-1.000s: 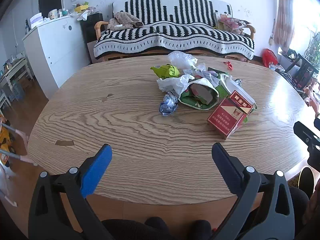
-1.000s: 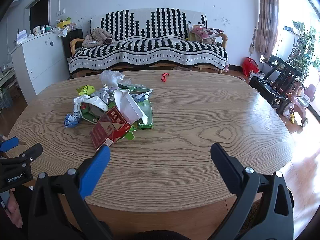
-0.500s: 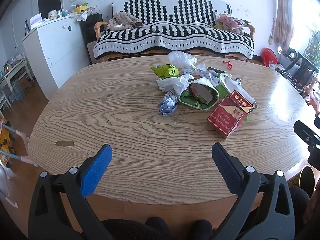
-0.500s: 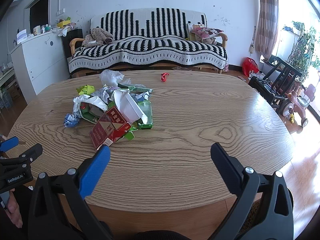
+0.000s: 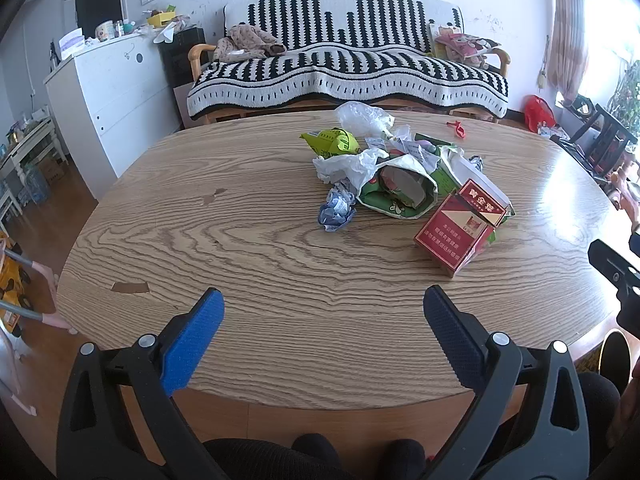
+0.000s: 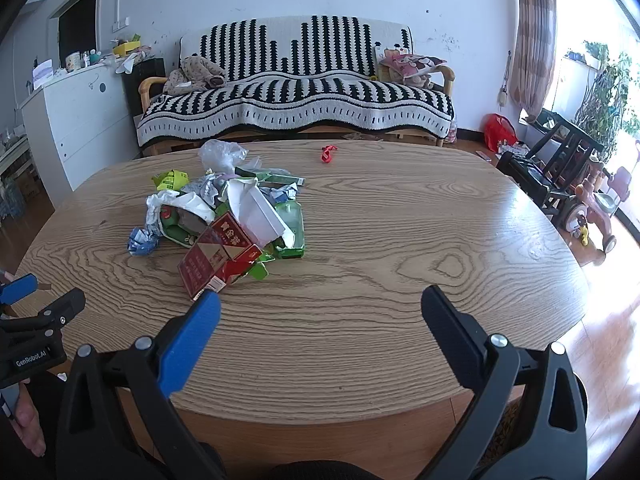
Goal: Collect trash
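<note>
On the oval wooden table (image 5: 248, 240), the trash heap (image 5: 404, 176) lies where it lay a second ago: a red cigarette carton (image 5: 456, 232) at its near edge, a crumpled blue-and-white wrapper (image 5: 336, 210) beside a green snack bag (image 5: 400, 192), a yellow-green packet (image 5: 332, 142) and a clear plastic bag (image 5: 362, 118) farther back. A small red scrap (image 6: 328, 153) sits apart, toward the striped sofa (image 6: 296, 96). Neither gripper has shifted. The left gripper (image 5: 323, 306) and the right gripper (image 6: 320, 306) hover over the near table edge, fingers spread wide, holding nothing, well short of the pile.
</note>
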Available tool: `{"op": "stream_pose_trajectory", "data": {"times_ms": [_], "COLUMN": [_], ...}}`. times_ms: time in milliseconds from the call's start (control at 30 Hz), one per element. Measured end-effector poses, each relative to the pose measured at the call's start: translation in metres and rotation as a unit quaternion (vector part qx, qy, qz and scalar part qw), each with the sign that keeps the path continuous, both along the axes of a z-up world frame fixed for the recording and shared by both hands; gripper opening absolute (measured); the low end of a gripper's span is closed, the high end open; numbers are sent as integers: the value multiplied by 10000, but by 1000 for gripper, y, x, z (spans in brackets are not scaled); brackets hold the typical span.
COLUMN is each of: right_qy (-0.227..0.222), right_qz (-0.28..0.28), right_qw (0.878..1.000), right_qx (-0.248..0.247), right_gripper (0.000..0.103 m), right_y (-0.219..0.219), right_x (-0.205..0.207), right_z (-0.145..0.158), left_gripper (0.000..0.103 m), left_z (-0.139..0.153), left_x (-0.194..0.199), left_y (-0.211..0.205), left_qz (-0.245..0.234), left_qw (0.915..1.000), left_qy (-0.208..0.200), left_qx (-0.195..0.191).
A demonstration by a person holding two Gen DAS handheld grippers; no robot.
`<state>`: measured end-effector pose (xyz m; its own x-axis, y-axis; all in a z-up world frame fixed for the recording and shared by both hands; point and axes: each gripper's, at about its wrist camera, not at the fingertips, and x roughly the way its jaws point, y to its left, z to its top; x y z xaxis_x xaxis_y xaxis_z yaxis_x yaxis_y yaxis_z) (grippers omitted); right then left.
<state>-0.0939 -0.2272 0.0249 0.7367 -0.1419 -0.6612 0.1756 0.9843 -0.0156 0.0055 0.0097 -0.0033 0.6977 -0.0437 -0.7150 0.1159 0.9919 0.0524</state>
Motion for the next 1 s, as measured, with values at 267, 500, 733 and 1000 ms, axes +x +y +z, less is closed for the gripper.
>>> {"op": "stream_pose_trajectory", "data": {"times_ms": [267, 500, 733, 1000], "right_qy": [3, 3, 4, 148], "right_qz": [-5, -6, -8, -2], "right_qw": [10000, 10000, 10000, 9999], "right_qx": [4, 7, 17, 38], "right_gripper": [97, 97, 97, 97], "right_y": [-3, -3, -3, -5], "right_x": [-3, -3, -3, 2], "right_z": [2, 2, 2, 0], "left_gripper": [97, 97, 97, 97], "left_z": [0, 1, 0, -2], "left_x": [0, -1, 0, 7], "left_y": [-2, -2, -2, 5], "left_qz": [1, 1, 1, 22], "left_qw": [10000, 10000, 10000, 9998], "left_qy": [4, 2, 3, 208], "left_qx": [-6, -4, -2, 7]}}
